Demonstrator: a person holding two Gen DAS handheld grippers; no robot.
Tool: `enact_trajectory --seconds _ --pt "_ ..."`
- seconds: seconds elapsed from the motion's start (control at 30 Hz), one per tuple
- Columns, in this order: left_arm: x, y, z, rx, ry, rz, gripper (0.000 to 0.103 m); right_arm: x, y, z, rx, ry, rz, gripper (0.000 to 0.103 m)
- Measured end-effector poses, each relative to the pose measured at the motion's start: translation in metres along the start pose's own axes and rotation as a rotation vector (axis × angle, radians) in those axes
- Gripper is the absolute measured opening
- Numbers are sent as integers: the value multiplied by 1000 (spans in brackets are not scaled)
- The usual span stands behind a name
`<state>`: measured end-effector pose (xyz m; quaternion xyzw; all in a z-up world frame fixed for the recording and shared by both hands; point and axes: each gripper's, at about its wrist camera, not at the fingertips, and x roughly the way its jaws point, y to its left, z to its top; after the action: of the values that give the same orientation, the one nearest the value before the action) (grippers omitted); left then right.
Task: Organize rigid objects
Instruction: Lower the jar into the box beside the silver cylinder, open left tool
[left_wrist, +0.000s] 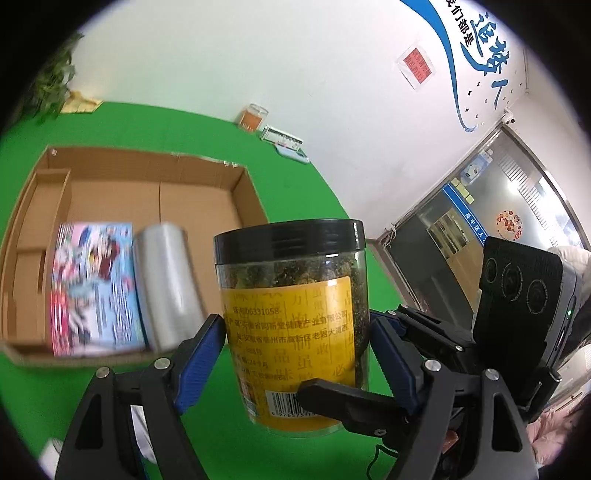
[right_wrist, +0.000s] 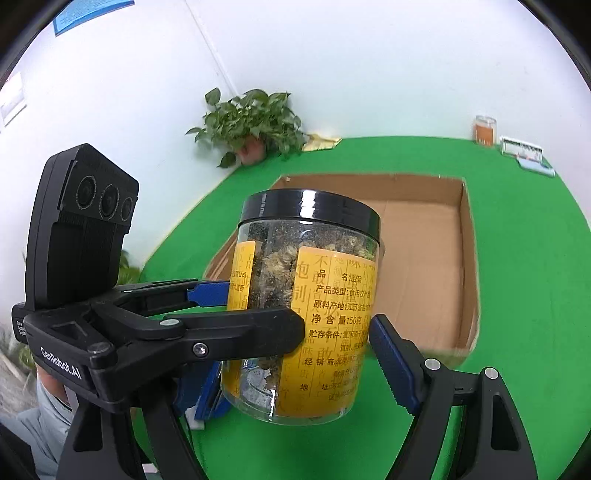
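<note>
A clear jar (left_wrist: 291, 332) with a black lid and a yellow label, full of dried flowers, hangs upright above the green table. My left gripper (left_wrist: 295, 336) is shut on it, its blue pads against the jar's two sides. The right gripper reaches in from the right, and one of its black fingers (left_wrist: 332, 400) crosses the jar's lower front. In the right wrist view the same jar (right_wrist: 306, 306) sits between the blue pads of my right gripper (right_wrist: 295, 365), while the left gripper's finger (right_wrist: 240, 332) crosses it from the left.
An open cardboard box (left_wrist: 147, 158) (right_wrist: 469, 258) lies on the green cloth (right_wrist: 535, 295) behind the jar. It holds a colourful book (left_wrist: 92, 284) and a silvery cylinder (left_wrist: 166, 284). A potted plant (right_wrist: 251, 122), an orange jar (right_wrist: 484, 129) and a clear case (right_wrist: 522, 149) stand by the wall.
</note>
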<state>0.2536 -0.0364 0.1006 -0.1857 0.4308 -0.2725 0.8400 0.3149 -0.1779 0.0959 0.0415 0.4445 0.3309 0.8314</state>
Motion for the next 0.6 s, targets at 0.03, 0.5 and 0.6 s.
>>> enact_trajectory --seconds 0.03,0.5,0.6 --pt "5 1 10 -1 5 -1 80 2 -3 7 3 3 -3 79" --pt "85 40 50 -99 135 16 80 73 -80 49 95 135 21 79" --pt "103 50 49 -118 168 29 80 94 -96 41 125 172 38 79"
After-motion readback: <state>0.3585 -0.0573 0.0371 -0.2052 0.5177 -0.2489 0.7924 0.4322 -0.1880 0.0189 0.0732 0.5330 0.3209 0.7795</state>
